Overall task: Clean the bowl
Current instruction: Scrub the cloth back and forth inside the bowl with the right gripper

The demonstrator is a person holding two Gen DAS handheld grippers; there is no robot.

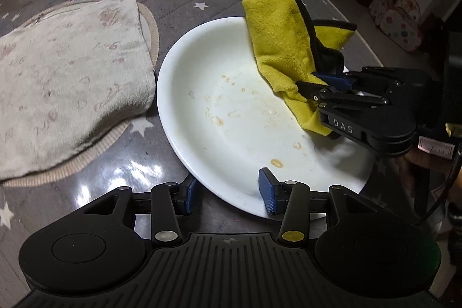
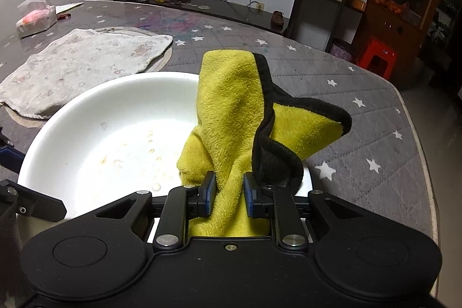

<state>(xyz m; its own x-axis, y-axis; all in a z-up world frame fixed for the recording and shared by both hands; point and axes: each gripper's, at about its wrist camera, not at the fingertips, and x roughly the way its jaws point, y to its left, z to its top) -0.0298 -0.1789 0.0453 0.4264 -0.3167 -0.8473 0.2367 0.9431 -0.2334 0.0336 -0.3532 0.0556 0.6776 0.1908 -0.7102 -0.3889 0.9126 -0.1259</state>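
Observation:
A white bowl [image 1: 231, 94] with brown food stains sits on the grey star-patterned table; it also shows in the right wrist view [image 2: 115, 117]. My left gripper [image 1: 228, 192] is open, its two fingers astride the bowl's near rim, one pad outside and one inside. My right gripper [image 2: 229, 197] is shut on a yellow cloth [image 2: 231, 111] with a black edge, held over the bowl's right side. In the left wrist view the right gripper [image 1: 314, 88] holds the yellow cloth [image 1: 280, 48] above the bowl's far right part.
A pale folded towel [image 1: 72, 71] on a round mat lies left of the bowl, also in the right wrist view [image 2: 80, 62]. A tissue pack [image 2: 34, 19] sits at the far left of the table. The table's edge [image 2: 424, 158] runs close on the right.

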